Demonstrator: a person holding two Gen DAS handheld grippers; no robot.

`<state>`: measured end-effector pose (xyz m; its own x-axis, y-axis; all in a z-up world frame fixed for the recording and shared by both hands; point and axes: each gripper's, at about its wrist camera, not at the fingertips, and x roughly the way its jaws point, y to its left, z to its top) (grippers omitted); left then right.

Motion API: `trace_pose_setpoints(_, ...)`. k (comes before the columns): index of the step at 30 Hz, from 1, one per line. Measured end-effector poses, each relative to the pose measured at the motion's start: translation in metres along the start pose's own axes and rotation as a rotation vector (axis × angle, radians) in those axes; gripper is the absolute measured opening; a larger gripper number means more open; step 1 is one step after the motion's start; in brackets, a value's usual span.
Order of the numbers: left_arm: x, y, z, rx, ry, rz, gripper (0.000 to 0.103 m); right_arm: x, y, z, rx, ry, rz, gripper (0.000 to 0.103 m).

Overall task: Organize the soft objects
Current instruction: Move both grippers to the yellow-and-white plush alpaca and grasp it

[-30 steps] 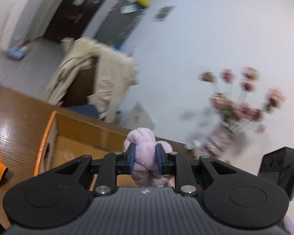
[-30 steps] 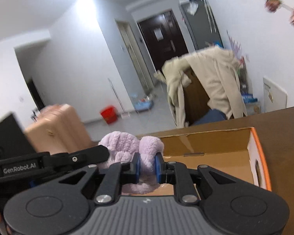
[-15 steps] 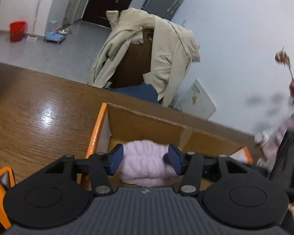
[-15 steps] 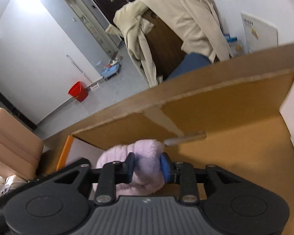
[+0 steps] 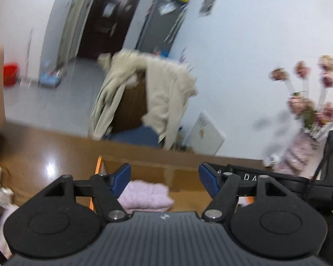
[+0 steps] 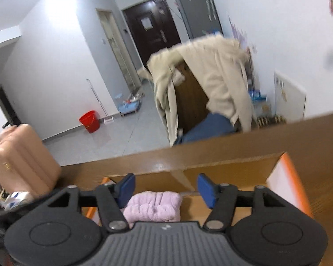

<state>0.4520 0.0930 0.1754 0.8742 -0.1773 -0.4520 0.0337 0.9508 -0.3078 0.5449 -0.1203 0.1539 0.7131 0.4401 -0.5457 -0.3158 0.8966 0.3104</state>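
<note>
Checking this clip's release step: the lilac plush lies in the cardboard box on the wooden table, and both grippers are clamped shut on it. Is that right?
Not quite. The lilac plush does lie in the cardboard box on the wooden table, but neither gripper is clamped on it. In each wrist view the jaws have just been opening: the left gripper and right gripper stand open, pads clear of the plush.

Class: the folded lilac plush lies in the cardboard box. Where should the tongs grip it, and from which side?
Likely from above, across the lilac plush at its bunched middle: the cardboard box walls block its sides, and only the top is open.
</note>
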Motion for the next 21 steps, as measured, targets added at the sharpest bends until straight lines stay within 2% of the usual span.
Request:
trace_pose_setpoints(1,-0.023,-0.01,0.001,0.025,-0.028,-0.001,0.082,-0.021,0.002,0.001,-0.022,-0.014,-0.001,0.077)
trace_pose_setpoints(3,-0.06,-0.025,-0.006,0.077,-0.081,-0.006,0.09,-0.061,0.003,-0.003,-0.054,-0.049,0.007,0.087)
trace_pose_setpoints(5,-0.1,-0.039,-0.028,0.137,-0.141,-0.022,0.09,-0.102,0.003,-0.015,-0.086,-0.061,0.035,0.088)
trace_pose_setpoints(8,-0.142,-0.054,-0.062,0.169,-0.171,-0.042,0.093,-0.161,0.004,-0.047,-0.132,-0.102,0.06,0.088)
trace_pose_setpoints(11,-0.183,-0.064,-0.104,0.199,-0.215,-0.057,0.097,-0.216,0.006,-0.092,-0.186,-0.212,0.009,0.09)
trace_pose_setpoints(13,-0.205,-0.069,-0.14,0.241,-0.244,-0.059,0.102,-0.245,0.007,-0.123,-0.217,-0.279,-0.028,0.1)
trace_pose_setpoints(15,-0.222,-0.074,-0.176,0.289,-0.256,-0.037,0.103,-0.265,0.007,-0.158,-0.245,-0.345,-0.066,0.103)
trace_pose_setpoints(18,-0.239,-0.074,-0.228,0.315,-0.272,-0.006,0.103,-0.285,0.007,-0.216,-0.26,-0.382,-0.113,0.103)
trace_pose_setpoints(21,-0.255,-0.067,-0.271,0.303,-0.282,0.002,0.103,-0.292,0.002,-0.27,-0.231,-0.367,-0.128,0.103)
